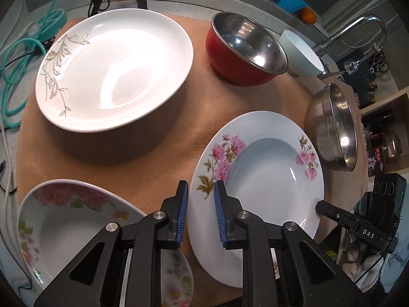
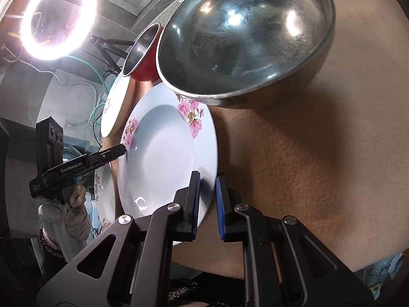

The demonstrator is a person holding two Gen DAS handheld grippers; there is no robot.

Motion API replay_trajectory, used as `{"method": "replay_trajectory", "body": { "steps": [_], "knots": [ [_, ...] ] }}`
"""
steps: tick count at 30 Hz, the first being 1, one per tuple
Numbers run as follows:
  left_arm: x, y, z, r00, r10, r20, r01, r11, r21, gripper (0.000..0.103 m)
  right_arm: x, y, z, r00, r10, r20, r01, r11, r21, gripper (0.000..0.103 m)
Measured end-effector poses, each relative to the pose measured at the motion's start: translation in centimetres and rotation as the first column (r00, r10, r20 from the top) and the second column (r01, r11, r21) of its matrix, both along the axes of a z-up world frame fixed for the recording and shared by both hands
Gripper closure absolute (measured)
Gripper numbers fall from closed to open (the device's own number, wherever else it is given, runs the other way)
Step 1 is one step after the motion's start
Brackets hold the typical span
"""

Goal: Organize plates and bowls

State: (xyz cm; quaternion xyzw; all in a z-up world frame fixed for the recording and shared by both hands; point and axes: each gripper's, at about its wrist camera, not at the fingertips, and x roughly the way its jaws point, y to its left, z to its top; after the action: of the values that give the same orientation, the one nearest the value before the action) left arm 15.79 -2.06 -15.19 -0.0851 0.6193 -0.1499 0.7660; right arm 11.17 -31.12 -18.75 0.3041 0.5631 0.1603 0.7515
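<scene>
A white plate with pink flowers (image 1: 265, 176) lies on the brown mat (image 1: 143, 158). My left gripper (image 1: 201, 192) straddles its near-left rim, one finger on each side, with a gap still showing. My right gripper (image 2: 207, 186) straddles the opposite rim of the same plate (image 2: 163, 153), jaws also apart. The right gripper's tip (image 1: 322, 206) shows at the plate's right edge in the left wrist view. A large white plate with a gold leaf pattern (image 1: 115, 66), a red steel-lined bowl (image 1: 245, 48), a pale blue bowl (image 1: 301, 53) and a steel bowl (image 1: 332, 128) stand on the mat.
Another flowered dish (image 1: 76, 217) sits at the near left under my left gripper. Teal and white cables (image 1: 23, 51) lie left of the mat. A tap (image 1: 358, 28) and a shelf with jars (image 1: 383, 138) are at the right. A ring light (image 2: 56, 15) glows above.
</scene>
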Motion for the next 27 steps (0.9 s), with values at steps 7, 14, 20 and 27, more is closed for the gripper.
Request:
{"method": "replay_trajectory", "body": {
  "steps": [7,14,20,27],
  "knots": [
    [-1.3,-0.7,0.0,1.0,-0.008,-0.01,0.008,1.0,0.002,0.084,-0.8,-0.6,-0.1,1.0,0.0,-0.004,0.0,1.0,-0.005,0.091],
    [-1.9,-1.2,0.0,1.0,-0.012,-0.015,0.012,1.0,0.002,0.084,-1.3,-1.3,-0.1,1.0,0.0,-0.008,0.0,1.0,-0.011,0.091],
    [-2.5,-1.2,-0.1,1.0,-0.014,-0.02,0.014,1.0,-0.003,0.084,-1.7,-1.8,-0.1,1.0,-0.004,-0.007,0.004,1.0,-0.015,0.091],
    [-3.0,-1.4,-0.1,1.0,-0.015,-0.022,0.015,1.0,-0.006,0.084,-1.9,-2.0,-0.2,1.0,-0.003,-0.007,0.003,1.0,-0.019,0.091]
  ]
}}
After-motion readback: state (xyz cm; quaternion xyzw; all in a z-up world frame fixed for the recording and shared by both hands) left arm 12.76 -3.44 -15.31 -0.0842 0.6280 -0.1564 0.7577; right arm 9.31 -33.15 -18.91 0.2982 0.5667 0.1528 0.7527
